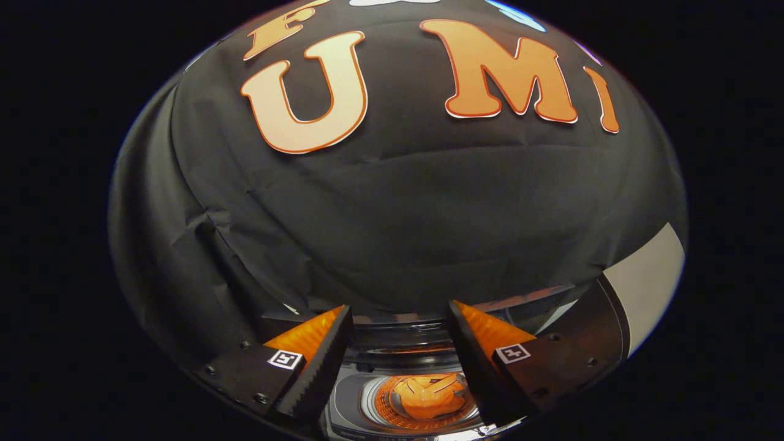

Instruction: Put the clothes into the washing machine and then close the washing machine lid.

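currently the gripper [398, 343] is spread wide and empty, poised above the washing machine [352, 407]. the clothes [429, 395], an orange bundle, lie inside the drum [383, 401], seen between and below the fingers. the lid [398, 334] appears raised at the machine's far edge, just past the fingertips. judgement: loading looks done; closing remains. hook the lid's upper edge and lower it gently, fingers clear of the drum opening.

One white top-loading washing machine [352, 407] with open drum; one orange crumpled garment [429, 395] inside drum; one gripper [398, 349], two fingers spread apart, nothing between; one black cloth wall [392, 233]
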